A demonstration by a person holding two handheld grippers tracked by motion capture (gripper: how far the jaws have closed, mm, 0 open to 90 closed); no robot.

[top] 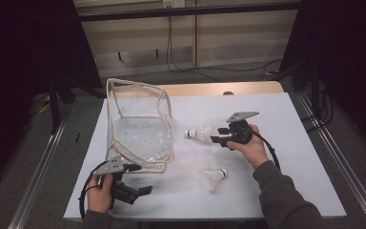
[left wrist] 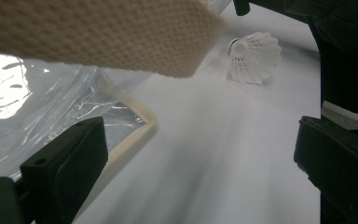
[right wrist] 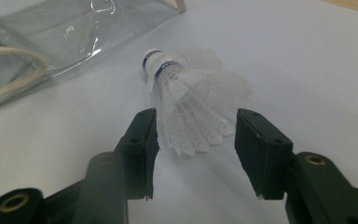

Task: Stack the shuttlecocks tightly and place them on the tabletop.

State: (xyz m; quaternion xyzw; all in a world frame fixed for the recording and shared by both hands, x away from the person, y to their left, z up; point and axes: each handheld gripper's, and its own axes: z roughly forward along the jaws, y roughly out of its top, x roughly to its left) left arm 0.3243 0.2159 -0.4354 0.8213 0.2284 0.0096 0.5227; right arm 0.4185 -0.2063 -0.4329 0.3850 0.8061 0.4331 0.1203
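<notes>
Right gripper (right wrist: 195,140): jaws parted about the skirt of a white shuttlecock (right wrist: 193,100); the pads stand just clear of the feathers, nothing gripped. The right hand (top: 250,145) holds it low and level, pointing toward the clear bag (top: 138,129). The shuttlecock lies on the white table (top: 290,143), cork toward the bag.

Left gripper (top: 138,192): open, empty, at the bag's near corner.

A second shuttlecock (top: 213,179) lies nearer the person.

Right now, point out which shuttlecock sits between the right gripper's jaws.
The shuttlecock lying beside the clear bag, its skirt between the open jaws of the right gripper. The other shuttlecock lies apart, nearer the table's front edge.
</notes>
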